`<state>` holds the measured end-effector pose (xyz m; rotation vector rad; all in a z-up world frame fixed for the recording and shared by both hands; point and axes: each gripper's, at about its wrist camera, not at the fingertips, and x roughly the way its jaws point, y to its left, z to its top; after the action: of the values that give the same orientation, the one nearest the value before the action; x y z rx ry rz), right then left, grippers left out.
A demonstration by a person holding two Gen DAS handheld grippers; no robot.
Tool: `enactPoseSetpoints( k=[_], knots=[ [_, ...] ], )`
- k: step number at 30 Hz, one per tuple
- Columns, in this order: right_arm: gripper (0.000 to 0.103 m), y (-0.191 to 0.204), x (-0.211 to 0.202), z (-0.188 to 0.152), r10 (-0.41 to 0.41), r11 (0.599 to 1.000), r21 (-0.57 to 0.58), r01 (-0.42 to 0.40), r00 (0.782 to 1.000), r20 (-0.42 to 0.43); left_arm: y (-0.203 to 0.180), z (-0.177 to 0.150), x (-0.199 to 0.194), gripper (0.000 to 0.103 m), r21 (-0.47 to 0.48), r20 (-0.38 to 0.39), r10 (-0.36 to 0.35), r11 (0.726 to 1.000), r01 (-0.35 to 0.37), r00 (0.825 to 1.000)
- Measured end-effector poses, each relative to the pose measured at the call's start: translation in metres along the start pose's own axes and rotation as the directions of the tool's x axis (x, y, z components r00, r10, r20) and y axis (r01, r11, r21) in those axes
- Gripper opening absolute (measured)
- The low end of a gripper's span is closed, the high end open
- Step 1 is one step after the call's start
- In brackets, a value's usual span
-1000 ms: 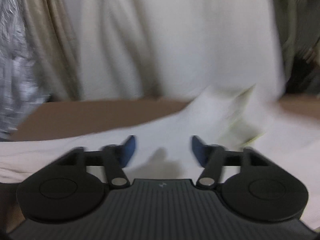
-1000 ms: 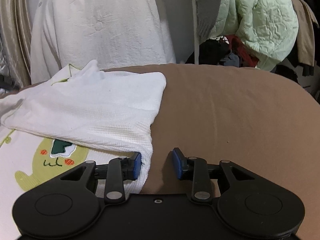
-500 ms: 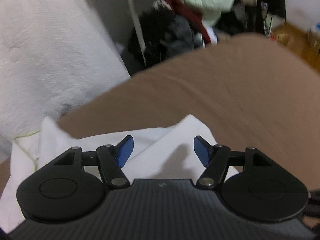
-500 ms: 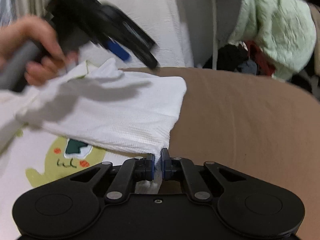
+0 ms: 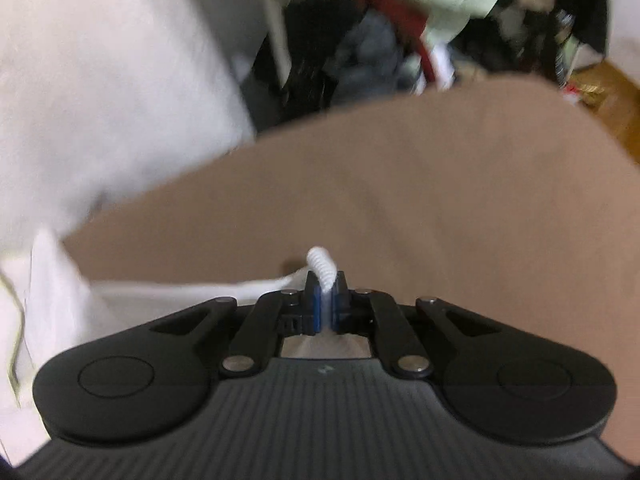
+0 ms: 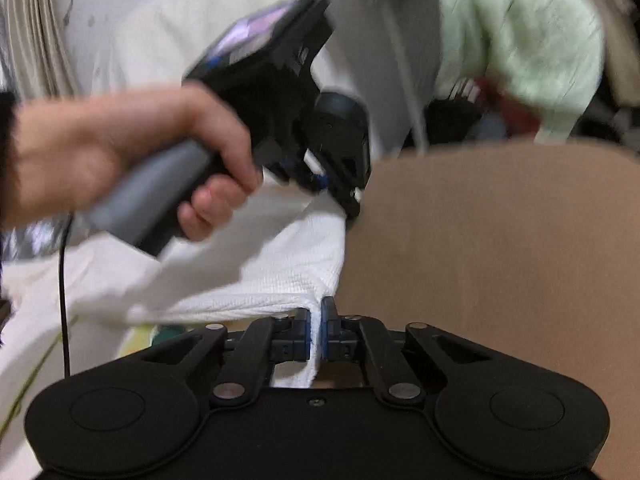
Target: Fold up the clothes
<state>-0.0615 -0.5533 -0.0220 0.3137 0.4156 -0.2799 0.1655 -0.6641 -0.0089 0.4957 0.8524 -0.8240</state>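
A white waffle-knit garment (image 6: 280,272) lies folded on a brown surface (image 6: 500,260). My right gripper (image 6: 316,312) is closing hard on the garment's near corner, and the cloth is pinched between its blue pads. A hand (image 6: 120,152) holds my left gripper (image 6: 320,176) at the garment's far corner. In the left wrist view, my left gripper (image 5: 326,284) is closing on a raised ridge of the white garment (image 5: 180,296), which sticks up between the pads. A green cartoon print (image 6: 140,336) shows under the folded layer.
Behind the brown surface (image 5: 400,200) hangs a large white cloth (image 5: 100,80). A pile of clothes with a pale green jacket (image 6: 520,40) lies at the back right. A black cable (image 6: 64,300) hangs from the left gripper's handle.
The left gripper swung across to the garment's far corner and went from wide open to shut on the cloth. The right gripper closed on the near corner and stayed in place.
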Motion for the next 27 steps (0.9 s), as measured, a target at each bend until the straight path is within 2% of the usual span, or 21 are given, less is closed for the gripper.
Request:
enactPoseSetpoints(
  k=[2,4,5,6,8,9,10,11,12,13,15,16,17,18,19,20,21,22,23,25,27],
  knots=[
    [0.004,0.003,-0.003,-0.002,-0.041,0.999,0.002,0.041,0.999,0.006,-0.005,0.007,0.0,0.002,0.014,0.04,-0.032,0.999,0.031,0.999],
    [0.004,0.002,0.005,-0.008,-0.069,0.998,0.011,0.07,0.997,-0.044,-0.015,0.009,0.004,0.0,0.062,0.106,-0.043,0.997,0.037,0.993],
    [0.004,0.0,0.008,-0.01,-0.072,0.997,0.023,0.074,0.995,-0.069,-0.021,0.01,0.008,0.002,0.083,0.125,-0.025,0.996,0.015,0.992],
    [0.004,-0.002,0.012,-0.012,-0.068,0.997,0.039,0.072,0.993,-0.092,-0.024,0.011,0.016,0.005,0.081,0.108,0.013,0.996,-0.022,0.994],
    [0.005,-0.007,0.017,-0.013,-0.054,0.995,0.073,0.063,0.99,-0.13,-0.023,0.01,0.027,0.009,0.021,0.02,0.025,0.999,-0.026,0.999],
    [0.005,-0.01,0.017,-0.01,-0.036,0.995,0.09,0.05,0.989,-0.144,-0.017,0.006,0.021,0.012,0.005,0.029,0.0,1.0,0.0,1.0],
    [0.006,-0.014,0.017,-0.007,-0.018,0.994,0.108,0.035,0.987,-0.161,-0.011,0.001,0.015,0.022,-0.011,0.038,-0.024,1.0,0.025,0.999],
    [0.007,-0.018,0.017,-0.004,0.002,0.992,0.126,0.021,0.984,-0.177,-0.001,-0.007,-0.003,0.03,-0.036,0.072,-0.013,0.999,0.016,0.997],
    [0.014,-0.022,0.017,-0.001,0.021,0.99,0.144,0.007,0.981,-0.194,0.009,-0.015,-0.021,0.05,-0.062,0.106,-0.002,0.998,0.008,0.994],
    [0.023,-0.027,0.017,0.003,0.055,0.986,0.167,-0.021,0.977,-0.207,0.019,-0.023,-0.038,0.06,-0.088,0.139,0.01,0.996,0.002,0.99],
    [0.031,-0.038,0.016,0.015,0.141,0.972,0.217,-0.09,0.963,-0.228,0.051,-0.045,-0.073,0.062,-0.158,0.172,0.006,0.987,0.021,0.985],
    [0.031,-0.041,0.014,0.022,0.231,0.953,0.249,-0.17,0.943,-0.24,0.066,-0.058,-0.088,0.062,-0.183,0.151,0.018,0.983,0.01,0.988],
    [0.031,-0.044,0.011,0.029,0.345,0.919,0.284,-0.272,0.904,-0.25,0.08,-0.071,-0.103,0.062,-0.207,0.129,0.029,0.978,-0.002,0.991],
    [0.031,-0.045,0.004,0.037,0.424,0.885,0.306,-0.35,0.877,-0.224,0.092,-0.086,-0.115,0.062,-0.228,0.087,0.074,0.972,-0.052,0.993],
    [0.039,-0.042,-0.004,0.043,0.443,0.877,0.293,-0.38,0.876,-0.189,0.104,-0.101,-0.127,0.062,-0.246,0.045,0.117,0.964,-0.103,0.992],
    [0.047,-0.037,-0.01,0.047,0.439,0.882,0.265,-0.39,0.884,-0.159,0.112,-0.115,-0.137,0.062,-0.264,0.017,0.163,0.952,-0.153,0.986],
    [0.06,-0.031,-0.016,0.051,0.436,0.886,0.236,-0.399,0.891,-0.128,0.119,-0.132,-0.149,0.062,-0.286,-0.006,0.198,0.939,-0.192,0.98],
    [0.062,-0.026,-0.022,0.055,0.433,0.889,0.208,-0.407,0.896,-0.097,0.126,-0.149,-0.16,0.062,-0.307,-0.031,0.232,0.924,-0.23,0.972],
    [0.062,-0.02,-0.02,0.054,0.401,0.908,0.177,-0.38,0.909,-0.11,0.133,-0.167,-0.171,0.063,-0.326,-0.055,0.265,0.906,-0.269,0.963],
    [0.062,-0.007,-0.006,0.044,0.305,0.951,0.113,-0.289,0.935,-0.179,0.147,-0.201,-0.196,0.063,-0.377,-0.101,0.305,0.869,-0.32,0.947],
    [0.062,0.007,0.01,0.024,0.211,0.977,0.051,-0.205,0.946,-0.246,0.159,-0.231,-0.224,0.063,-0.44,-0.13,0.315,0.832,-0.339,0.94]
  ],
)
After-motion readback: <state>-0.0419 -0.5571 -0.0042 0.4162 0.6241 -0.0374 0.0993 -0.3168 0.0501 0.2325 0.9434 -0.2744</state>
